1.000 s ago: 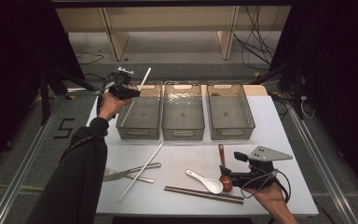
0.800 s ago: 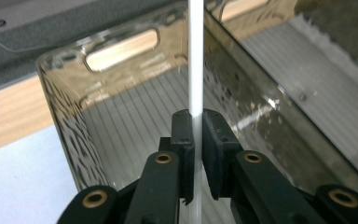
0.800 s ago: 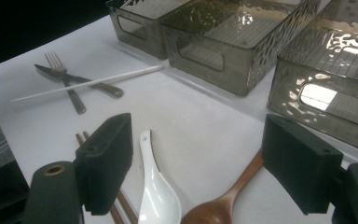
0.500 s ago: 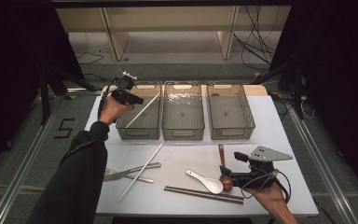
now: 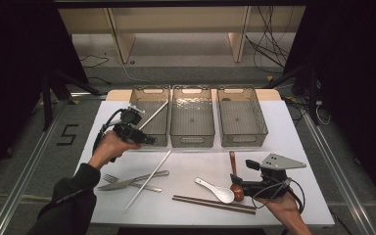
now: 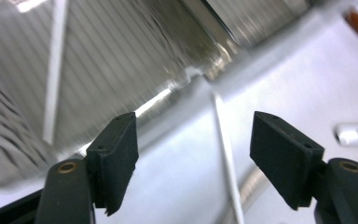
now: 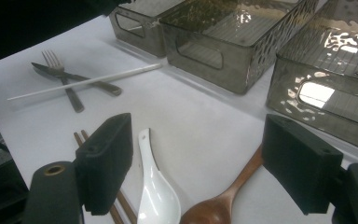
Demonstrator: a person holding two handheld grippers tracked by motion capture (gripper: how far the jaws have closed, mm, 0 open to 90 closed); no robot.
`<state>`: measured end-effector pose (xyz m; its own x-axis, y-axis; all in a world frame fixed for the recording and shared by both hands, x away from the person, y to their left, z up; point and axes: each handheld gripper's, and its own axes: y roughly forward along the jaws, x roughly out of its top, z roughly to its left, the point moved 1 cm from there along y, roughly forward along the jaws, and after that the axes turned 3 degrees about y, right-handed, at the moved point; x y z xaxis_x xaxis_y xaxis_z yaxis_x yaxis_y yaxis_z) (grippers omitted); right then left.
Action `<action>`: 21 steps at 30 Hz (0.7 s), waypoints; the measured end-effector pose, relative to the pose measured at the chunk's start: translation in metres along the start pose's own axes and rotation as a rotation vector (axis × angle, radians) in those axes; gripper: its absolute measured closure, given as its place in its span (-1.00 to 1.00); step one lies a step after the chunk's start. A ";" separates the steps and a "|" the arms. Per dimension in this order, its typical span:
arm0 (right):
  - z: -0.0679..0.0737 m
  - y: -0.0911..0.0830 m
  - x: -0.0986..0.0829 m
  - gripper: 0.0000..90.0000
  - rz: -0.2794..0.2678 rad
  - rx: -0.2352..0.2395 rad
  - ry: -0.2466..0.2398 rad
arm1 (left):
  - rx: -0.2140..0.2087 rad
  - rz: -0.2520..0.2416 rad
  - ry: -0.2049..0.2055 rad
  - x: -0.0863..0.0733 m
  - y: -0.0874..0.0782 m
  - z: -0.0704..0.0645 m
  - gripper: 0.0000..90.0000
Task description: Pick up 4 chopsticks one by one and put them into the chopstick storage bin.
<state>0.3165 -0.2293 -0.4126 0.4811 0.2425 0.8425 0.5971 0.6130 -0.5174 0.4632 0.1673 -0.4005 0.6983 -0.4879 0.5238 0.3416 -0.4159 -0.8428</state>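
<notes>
Left gripper (image 5: 144, 139): left of centre in the high view, held over the near left corner of the left bin (image 5: 151, 116); jaws spread wide, holding nothing.

White chopstick, first (image 5: 153, 114): lies slanted inside the left bin, upper end against its right wall; seen in the left gripper view as a pale bar at upper left (image 6: 53, 70).

White chopstick, second (image 5: 149, 178): on the white table (image 5: 191, 164), lower left of centre, running diagonally from just below the left bin down toward the near edge, across a fork (image 5: 129, 182) and a knife (image 5: 132, 179).

Middle bin (image 5: 192, 116) and right bin (image 5: 241, 116): side by side in the upper centre.

White ceramic spoon (image 5: 215, 190): lower centre, just above a pair of dark chopsticks (image 5: 213, 203).

Wooden spoon (image 5: 234, 176): lower right of centre, bowl toward the near edge, touching the ceramic spoon's bowl.

Right gripper (image 5: 237, 186): lower right, low at the two spoons' bowls; jaws wide apart and empty, seen in its own view flanking both spoons.
</notes>
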 end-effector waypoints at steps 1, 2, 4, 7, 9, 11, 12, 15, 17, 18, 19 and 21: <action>0.000 0.000 0.000 -0.42 0.000 0.000 0.000 | -0.006 0.016 0.008 -0.004 0.002 -0.005 -0.31; 0.000 0.000 0.000 -0.42 -0.003 0.000 0.002 | -0.002 0.033 0.017 -0.009 0.005 -0.009 -0.31; 0.000 0.001 0.000 -0.42 0.000 0.001 0.003 | 0.014 0.086 0.043 -0.017 0.012 -0.016 -0.31; 0.001 0.000 0.000 -0.42 -0.002 0.003 -0.003 | -0.015 0.140 0.049 -0.028 0.022 -0.023 -0.29; 0.001 0.000 0.000 -0.42 -0.001 0.003 -0.005 | -0.018 0.172 0.071 -0.034 0.027 -0.027 -0.26; 0.001 0.000 0.000 -0.42 -0.002 0.004 -0.005 | -0.026 0.197 0.082 -0.039 0.031 -0.031 -0.23; 0.001 0.000 0.000 -0.42 -0.002 0.004 -0.005 | -0.032 0.207 0.080 -0.042 0.034 -0.034 -0.23; 0.001 0.000 0.000 -0.42 -0.001 0.004 -0.006 | -0.032 0.246 0.108 -0.048 0.039 -0.038 -0.18; 0.001 0.000 0.000 -0.42 -0.002 0.004 -0.006 | -0.033 0.258 0.118 -0.049 0.042 -0.039 -0.15; 0.001 0.000 0.000 -0.42 -0.001 0.004 -0.006 | -0.038 0.260 0.112 -0.050 0.043 -0.041 -0.13; 0.001 0.000 0.000 -0.42 0.001 0.002 -0.007 | -0.039 0.267 0.116 -0.050 0.044 -0.041 -0.10; 0.001 0.001 0.000 -0.42 -0.001 0.004 -0.007 | -0.032 0.281 0.128 -0.051 0.046 -0.041 -0.05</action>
<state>0.3162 -0.2278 -0.4124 0.4765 0.2471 0.8438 0.5946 0.6164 -0.5163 0.4172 0.1413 -0.4612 0.6766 -0.6794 0.2838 0.1246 -0.2742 -0.9536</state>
